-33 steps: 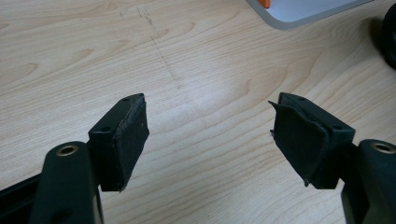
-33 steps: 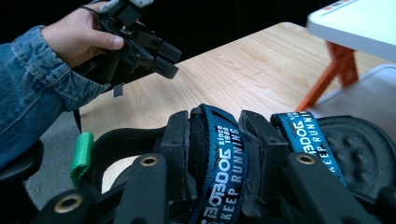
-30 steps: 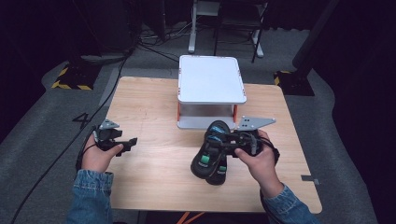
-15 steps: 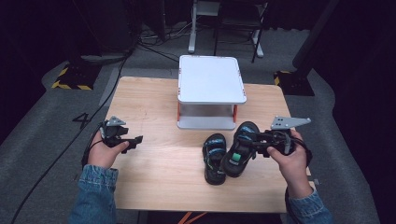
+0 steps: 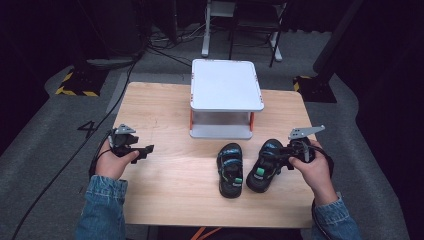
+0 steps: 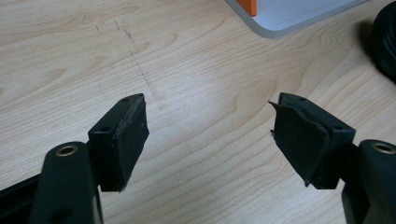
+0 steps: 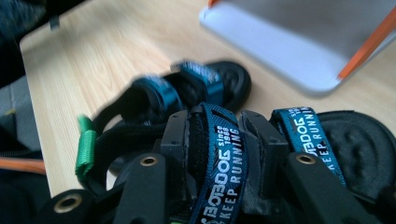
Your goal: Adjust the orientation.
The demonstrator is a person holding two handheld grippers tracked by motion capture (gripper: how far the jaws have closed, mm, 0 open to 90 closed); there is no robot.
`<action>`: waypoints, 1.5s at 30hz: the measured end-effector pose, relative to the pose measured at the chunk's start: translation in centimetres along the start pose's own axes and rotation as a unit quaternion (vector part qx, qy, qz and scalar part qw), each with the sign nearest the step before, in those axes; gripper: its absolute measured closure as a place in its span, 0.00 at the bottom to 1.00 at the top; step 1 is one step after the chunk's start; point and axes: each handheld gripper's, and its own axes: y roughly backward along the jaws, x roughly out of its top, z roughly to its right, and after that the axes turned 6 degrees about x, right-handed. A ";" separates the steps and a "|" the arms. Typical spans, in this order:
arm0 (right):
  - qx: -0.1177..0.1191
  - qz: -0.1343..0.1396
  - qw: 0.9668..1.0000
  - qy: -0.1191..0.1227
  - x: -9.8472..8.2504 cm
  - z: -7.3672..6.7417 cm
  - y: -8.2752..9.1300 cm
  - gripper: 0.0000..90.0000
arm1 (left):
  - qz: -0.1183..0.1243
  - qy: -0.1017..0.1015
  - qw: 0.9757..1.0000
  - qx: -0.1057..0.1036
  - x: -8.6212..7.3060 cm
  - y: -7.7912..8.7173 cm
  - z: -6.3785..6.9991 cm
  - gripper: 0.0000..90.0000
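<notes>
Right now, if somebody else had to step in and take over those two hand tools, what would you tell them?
Right gripper: shut on a strap of the right sandal, near the table's right side.
Left gripper: open, nothing between its jaws, over bare table at the left.
Left sandal: lies flat in front of the white stand, free of both grippers.
Done: the two sandals lie apart, side by side.
Left: probably set the held sandal down or on the stand; the aim is unclear from here.

white stand [image 5: 226,90] mid-table, bare wood [image 5: 165,180] left
</notes>
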 end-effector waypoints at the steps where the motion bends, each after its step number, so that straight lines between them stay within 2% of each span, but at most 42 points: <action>1: 0.002 -0.011 1.000 0.000 -0.2 0.3 -0.3 0.71 | 0.000 0.000 1.000 -0.001 0.0 0.0 0.0 0.30; 4: 0.008 -0.031 0.999 -0.001 -0.8 0.9 -1.1 0.71 | 0.000 0.001 1.000 -0.002 0.0 -0.1 0.1 0.30; 7: 0.014 -0.039 0.999 -0.003 -1.1 1.3 -1.7 0.71 | -0.001 0.000 1.000 -0.002 0.0 -0.1 0.1 0.30; 10: 0.009 -0.042 0.999 -0.006 -1.4 1.6 -2.1 0.71 | -0.001 0.000 1.000 -0.002 0.0 -0.1 0.1 0.30; 13: -0.008 -0.054 0.998 -0.014 -1.5 1.7 -2.0 0.68 | -0.001 0.000 1.000 -0.002 0.0 -0.1 0.1 0.30; 15: -0.009 -0.032 0.999 -0.016 -1.4 1.3 -1.6 0.61 | -0.002 -0.001 1.000 -0.004 0.1 -0.2 0.1 0.30; 17: -0.025 -0.026 0.999 -0.001 -1.1 0.5 -1.0 0.59 | -0.003 -0.001 1.000 -0.004 0.1 -0.3 0.1 0.30; 18: -0.024 -0.021 1.000 0.002 -1.0 0.1 -0.7 0.59 | -0.004 0.001 1.000 -0.006 0.1 -0.3 0.2 0.30; 22: 0.011 -0.021 0.999 0.022 -0.5 -2.1 -0.2 0.64 | -0.004 -0.003 1.000 -0.006 0.1 -0.5 0.2 0.30; 24: 0.034 -0.037 0.998 0.028 -0.5 -3.0 -0.3 0.65 | -0.004 -0.003 1.000 -0.005 0.2 -0.4 0.3 0.30; 25: 0.037 -0.052 0.998 0.030 -0.6 -3.4 -0.5 0.65 | -0.003 -0.003 1.000 -0.005 0.2 -0.4 0.3 0.30; 27: 0.026 -0.077 0.996 0.038 -0.8 -3.7 -0.9 0.68 | -0.004 -0.003 1.000 -0.004 0.2 -0.4 0.3 0.30; 29: 0.025 -0.099 0.994 0.035 -1.1 -3.7 -1.3 0.75 | -0.005 -0.002 1.000 -0.005 0.2 -0.4 0.4 0.30; 31: 0.033 -0.107 0.993 0.033 -1.2 -3.7 -1.4 0.89 | -0.004 -0.003 1.000 -0.007 0.2 -0.4 0.3 0.30; 33: 0.033 -0.110 0.993 0.032 -1.2 -4.0 -1.0 0.96 | -0.004 -0.003 1.000 -0.005 0.2 -0.5 0.3 0.30; 39: 0.012 -0.138 0.990 0.026 -1.0 -4.7 1.3 0.97 | -0.007 -0.003 1.000 -0.007 0.2 -0.6 0.4 0.30; 43: 0.023 -0.175 0.984 0.011 -1.8 -4.3 2.0 0.96 | -0.007 -0.002 1.000 -0.006 0.2 -0.6 0.4 0.30; 45: 0.031 -0.181 0.983 0.003 -2.1 -4.1 1.8 0.94 | -0.008 -0.003 1.000 -0.006 0.2 -0.6 0.4 0.30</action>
